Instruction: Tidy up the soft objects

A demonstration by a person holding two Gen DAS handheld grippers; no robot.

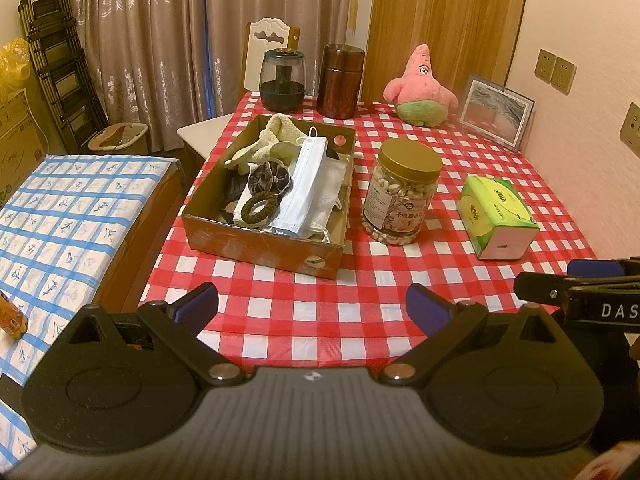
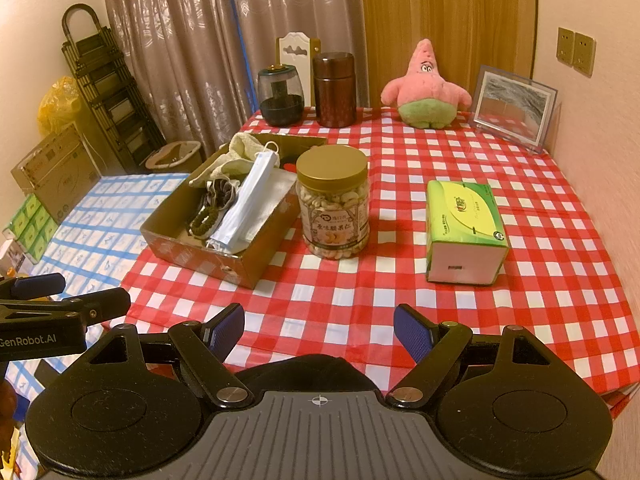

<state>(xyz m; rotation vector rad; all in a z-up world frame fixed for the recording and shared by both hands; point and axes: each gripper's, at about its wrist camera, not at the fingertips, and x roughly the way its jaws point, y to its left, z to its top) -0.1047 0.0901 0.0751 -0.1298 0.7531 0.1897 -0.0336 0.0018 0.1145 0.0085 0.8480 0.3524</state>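
Observation:
A brown cardboard box (image 1: 256, 246) (image 2: 240, 268) stands on the red checked table. It holds a cream towel (image 1: 276, 136), a blue face mask (image 1: 306, 184) (image 2: 250, 200), a white cloth (image 1: 330, 192), a grey scrunchie (image 1: 270, 178) and a brown hair tie (image 1: 260, 208) (image 2: 206, 218). A pink star plush (image 1: 420, 88) (image 2: 426, 88) sits at the table's far edge. My left gripper (image 1: 312, 308) is open and empty, held above the table's near edge in front of the box. My right gripper (image 2: 320, 330) is open and empty, also at the near edge.
A nut jar with a gold lid (image 1: 404, 196) (image 2: 334, 204) stands right of the box. A green tissue pack (image 1: 496, 216) (image 2: 464, 232) lies further right. A dark jar (image 1: 282, 80), a brown canister (image 1: 340, 80) and a picture frame (image 1: 496, 114) line the back. A blue checked surface (image 1: 72, 216) lies left.

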